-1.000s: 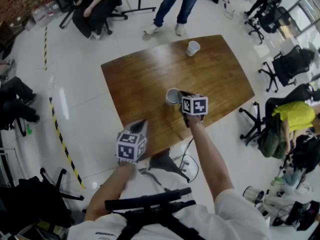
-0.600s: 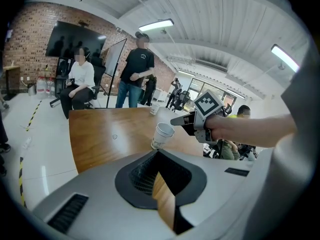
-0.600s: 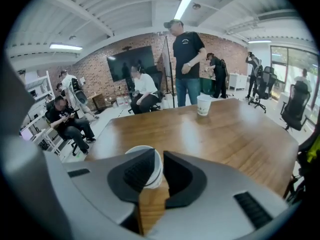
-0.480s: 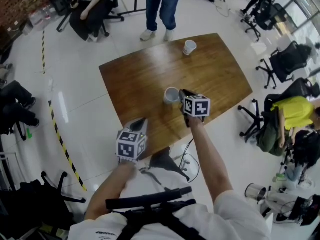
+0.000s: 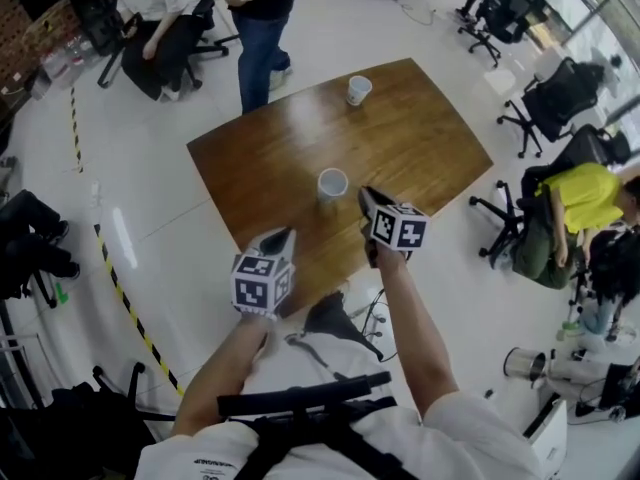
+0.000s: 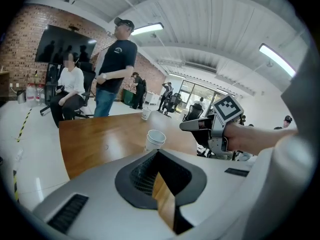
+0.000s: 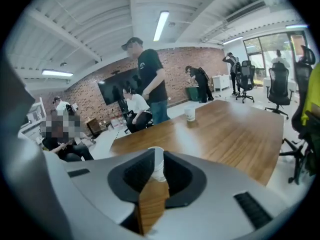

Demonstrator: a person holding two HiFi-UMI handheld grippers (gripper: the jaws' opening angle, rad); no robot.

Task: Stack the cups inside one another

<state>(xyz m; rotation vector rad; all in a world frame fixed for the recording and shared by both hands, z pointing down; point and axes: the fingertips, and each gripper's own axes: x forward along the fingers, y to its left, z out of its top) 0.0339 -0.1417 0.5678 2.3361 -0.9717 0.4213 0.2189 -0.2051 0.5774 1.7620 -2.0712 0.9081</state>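
Observation:
A white paper cup (image 5: pixel 332 183) stands upright near the middle of the brown wooden table (image 5: pixel 420 138). A second white cup (image 5: pixel 358 89) stands at the table's far edge. My right gripper (image 5: pixel 366 198) hovers to the right of the near cup, apart from it, open with nothing in its jaws. Through its gap in the right gripper view (image 7: pixel 157 156) I see the near cup (image 7: pixel 157 166) ahead and the far cup (image 7: pixel 189 113) beyond. My left gripper (image 5: pixel 281 238) is held over the table's near edge, shut and empty. The left gripper view shows the near cup (image 6: pixel 154 140) ahead.
A person in dark clothes (image 5: pixel 262 18) stands at the table's far left side, and another sits behind (image 5: pixel 150 18). Office chairs (image 5: pixel 555 118) and a seated person in yellow (image 5: pixel 590 208) are to the right. Striped tape (image 5: pixel 120 268) runs along the floor on the left.
My right gripper has opened and drawn back and up from the near cup, which now stands alone. The standing person has walked left along the far edge. My left gripper has hardly moved.

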